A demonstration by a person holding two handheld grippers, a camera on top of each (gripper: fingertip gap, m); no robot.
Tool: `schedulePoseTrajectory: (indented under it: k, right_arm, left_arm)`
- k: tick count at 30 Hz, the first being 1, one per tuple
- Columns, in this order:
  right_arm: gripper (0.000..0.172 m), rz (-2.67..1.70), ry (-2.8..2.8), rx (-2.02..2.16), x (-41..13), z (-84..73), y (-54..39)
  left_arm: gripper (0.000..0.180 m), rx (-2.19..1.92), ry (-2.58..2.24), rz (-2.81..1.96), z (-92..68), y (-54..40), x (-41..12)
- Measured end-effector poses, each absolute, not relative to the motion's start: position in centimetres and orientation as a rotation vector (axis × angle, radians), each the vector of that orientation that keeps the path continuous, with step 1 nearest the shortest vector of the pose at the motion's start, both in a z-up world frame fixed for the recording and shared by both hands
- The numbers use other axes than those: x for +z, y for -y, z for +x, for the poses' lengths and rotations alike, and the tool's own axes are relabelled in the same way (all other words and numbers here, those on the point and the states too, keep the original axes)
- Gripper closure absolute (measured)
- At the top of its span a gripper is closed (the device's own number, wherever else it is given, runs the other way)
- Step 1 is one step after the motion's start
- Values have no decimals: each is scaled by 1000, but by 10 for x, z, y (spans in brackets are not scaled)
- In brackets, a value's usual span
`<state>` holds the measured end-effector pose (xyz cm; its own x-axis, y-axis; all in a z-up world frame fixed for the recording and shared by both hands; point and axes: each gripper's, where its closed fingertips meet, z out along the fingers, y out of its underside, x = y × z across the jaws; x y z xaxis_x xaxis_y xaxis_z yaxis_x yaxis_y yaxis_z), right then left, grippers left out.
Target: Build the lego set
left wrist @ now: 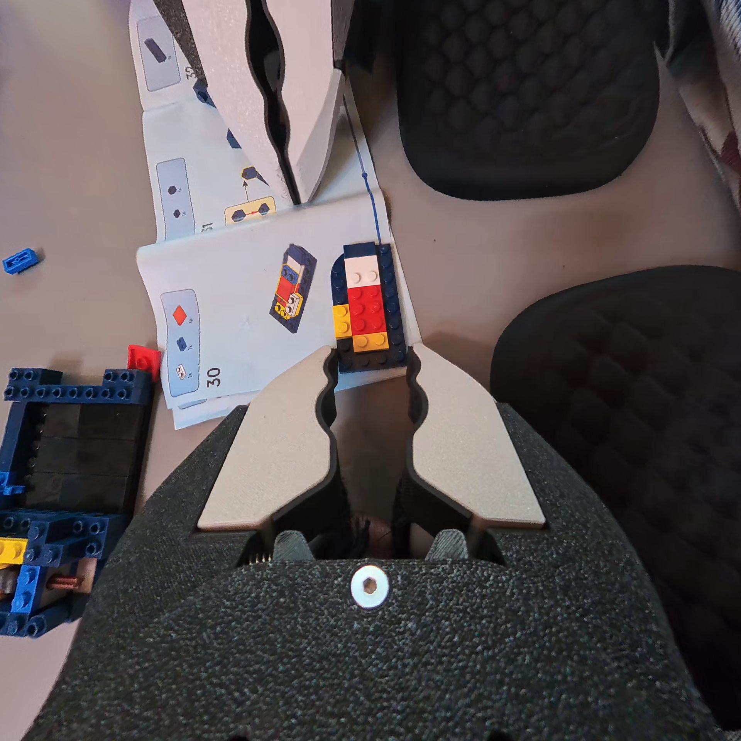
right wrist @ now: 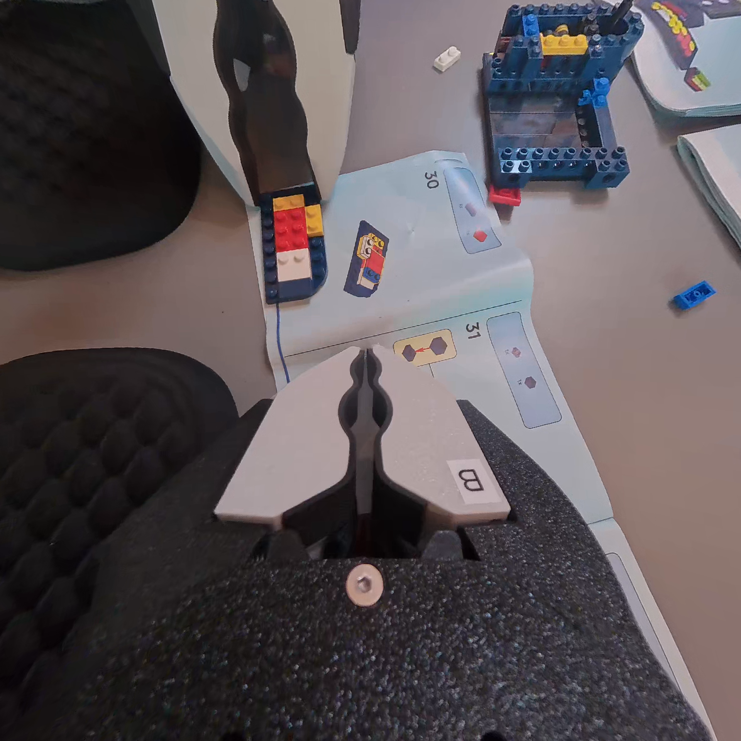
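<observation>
A dark blue plate [left wrist: 367,304] carrying red, yellow and white bricks lies on an open instruction booklet [left wrist: 240,288]. My left gripper [left wrist: 372,355] is shut on the plate's near end, with both pads against its long edges. In the right wrist view the plate [right wrist: 292,240] shows with the left gripper [right wrist: 288,192] on its far end. My right gripper [right wrist: 367,351] is shut, its tips on the booklet [right wrist: 421,272] at the dividing line, where the paper rises in a small ridge pinched between them. The right gripper also shows in the left wrist view [left wrist: 294,200].
A large blue and black brick build [right wrist: 553,120] stands at the back right, with a small red brick [right wrist: 504,195] beside it. A loose blue plate [right wrist: 693,294] and a white brick [right wrist: 447,58] lie on the table. Black padded cushions [right wrist: 100,461] are at the left. More booklets [right wrist: 713,180] lie at the right.
</observation>
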<state>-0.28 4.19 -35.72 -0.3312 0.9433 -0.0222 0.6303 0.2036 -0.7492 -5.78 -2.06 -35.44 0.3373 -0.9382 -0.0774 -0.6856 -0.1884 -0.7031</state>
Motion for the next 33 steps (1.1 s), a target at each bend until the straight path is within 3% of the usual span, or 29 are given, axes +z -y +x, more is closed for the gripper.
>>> schedulePoseTrajectory:
  k: [5,10,16,28,33]
  right_arm:
    - [169,-1428,2057,932,-358,-4,-39]
    - [169,-1414,2061,924,-358,-5,-38]
    - [166,-1391,2074,915,-358,-5,-36]
    - [167,-1324,2027,877,-352,-15,-37]
    - [167,-1329,2058,836,-358,-14,-36]
  left_arm:
    - [148,-519,-1361,-1810,-50,17,-330]
    - [148,-449,-1426,-1924,-58,16,-356]
    - [136,-477,-1402,-1959,-60,18,-356]
    - [133,-511,-1361,-1934,-61,19,-342]
    - [154,-275,-1182,-1965,-83,-15,-341]
